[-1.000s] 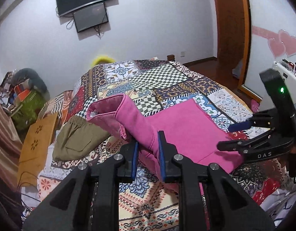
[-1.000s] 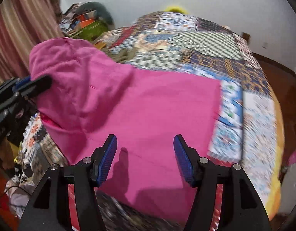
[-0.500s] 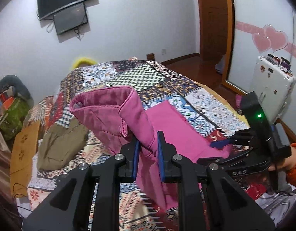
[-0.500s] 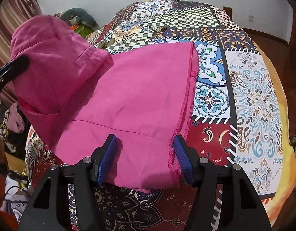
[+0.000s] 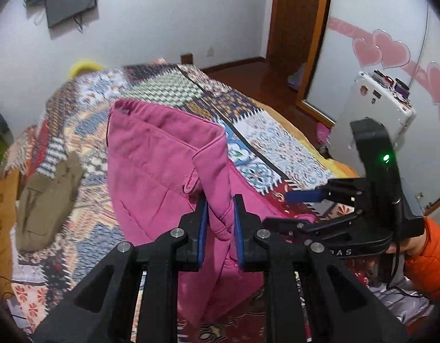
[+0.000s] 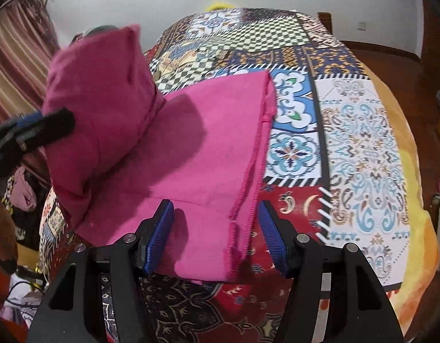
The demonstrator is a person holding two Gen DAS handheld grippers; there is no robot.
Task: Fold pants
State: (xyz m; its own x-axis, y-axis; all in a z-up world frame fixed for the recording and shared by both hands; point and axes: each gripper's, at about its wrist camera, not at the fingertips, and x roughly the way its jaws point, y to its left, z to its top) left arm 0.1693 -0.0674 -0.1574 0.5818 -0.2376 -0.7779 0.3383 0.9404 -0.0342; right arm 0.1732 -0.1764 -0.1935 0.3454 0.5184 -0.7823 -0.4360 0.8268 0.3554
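Pants (image 6: 208, 154): pink, on the bed (image 6: 363, 143); legs flat, long axis near to far.
Left gripper (image 5: 219, 225): clenched on the waistband, raised over the left side.
Right gripper (image 6: 215, 237): jaws apart, empty, straddling the near hem corner.
Key relation: raised waist lies left of the flat legs; hem nearest the right gripper.

both grippers are black plastic with blue ribbed pads and round silver screws at the finger joints. in the left wrist view, the right gripper (image 5: 303, 208) at 3 o'clock bears white letters "das", a green light and a black cable; behind it, an orange sleeve (image 5: 428, 257).
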